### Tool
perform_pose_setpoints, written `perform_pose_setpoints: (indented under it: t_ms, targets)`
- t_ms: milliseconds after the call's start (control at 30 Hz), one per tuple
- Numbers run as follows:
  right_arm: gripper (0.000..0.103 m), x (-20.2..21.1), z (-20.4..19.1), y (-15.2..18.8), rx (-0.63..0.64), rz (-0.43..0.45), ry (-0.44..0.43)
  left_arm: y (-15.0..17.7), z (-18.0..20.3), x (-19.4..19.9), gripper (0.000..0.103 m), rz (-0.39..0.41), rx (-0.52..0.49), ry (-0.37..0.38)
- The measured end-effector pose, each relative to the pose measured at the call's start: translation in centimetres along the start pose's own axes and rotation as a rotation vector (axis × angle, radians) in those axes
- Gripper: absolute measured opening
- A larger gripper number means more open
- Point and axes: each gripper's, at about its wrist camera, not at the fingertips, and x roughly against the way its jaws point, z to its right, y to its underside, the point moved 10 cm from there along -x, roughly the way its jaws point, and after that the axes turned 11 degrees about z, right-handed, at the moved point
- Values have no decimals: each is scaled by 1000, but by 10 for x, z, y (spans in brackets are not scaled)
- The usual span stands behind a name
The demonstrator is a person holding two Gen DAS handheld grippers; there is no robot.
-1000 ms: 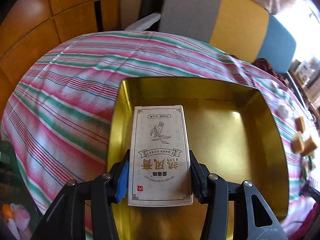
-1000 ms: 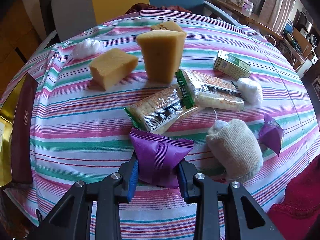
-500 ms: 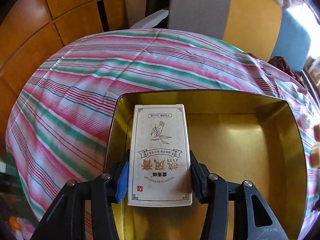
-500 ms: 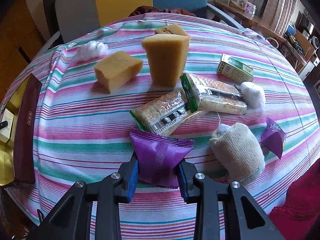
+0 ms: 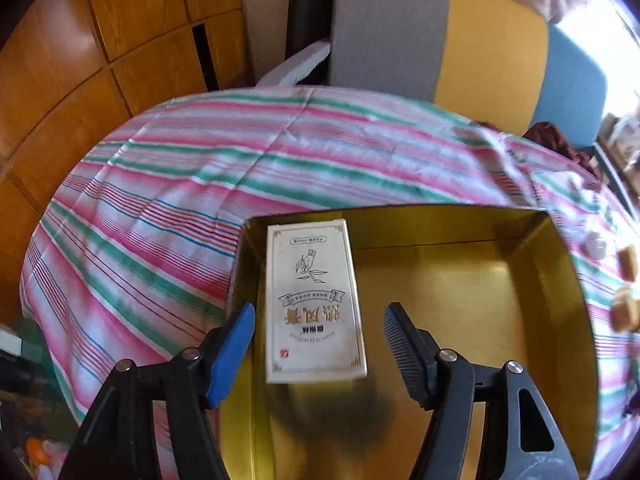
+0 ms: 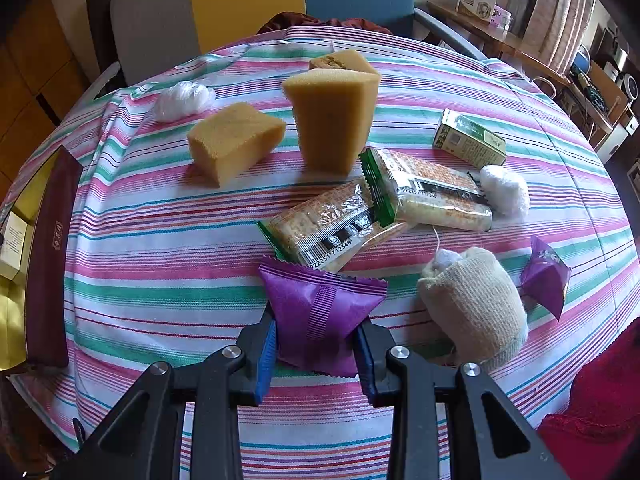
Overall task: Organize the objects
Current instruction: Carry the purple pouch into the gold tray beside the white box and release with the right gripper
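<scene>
In the left wrist view a white tea box (image 5: 314, 300) lies flat in the gold tin (image 5: 560, 320), against its left wall. My left gripper (image 5: 318, 332) is open, its fingers apart on either side of the box without touching it. In the right wrist view my right gripper (image 6: 316, 344) is shut on a purple snack packet (image 6: 320, 312) just above the striped tablecloth (image 6: 160, 240). The tin (image 6: 10, 312) and the box (image 6: 14, 240) show at the left edge there.
On the cloth lie three yellow sponges (image 6: 332, 120), two cracker packs (image 6: 432, 196), a green box (image 6: 468, 142), a rolled beige sock (image 6: 476, 308), a second purple packet (image 6: 546, 276) and white cotton wads (image 6: 184, 98). A chair (image 5: 440, 36) stands behind the table.
My left gripper has opened and let go of the tea box, which now rests in the tin. The right gripper still holds the purple packet and has barely moved.
</scene>
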Motion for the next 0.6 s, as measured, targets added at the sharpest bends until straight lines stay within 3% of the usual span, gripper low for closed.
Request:
perform_pose_setpoints:
  t_ms: [233,400,600]
  targets:
    - [32,3,-5,-2,14,20,-11,6,-30,66,76,118,74,27]
    - [32,11,-8,-7,13,47,-23,44,-35,94,76,124,72,39]
    - [32,17,-25,-7,25,54,-40,73,-16,106,76,126,66,60]
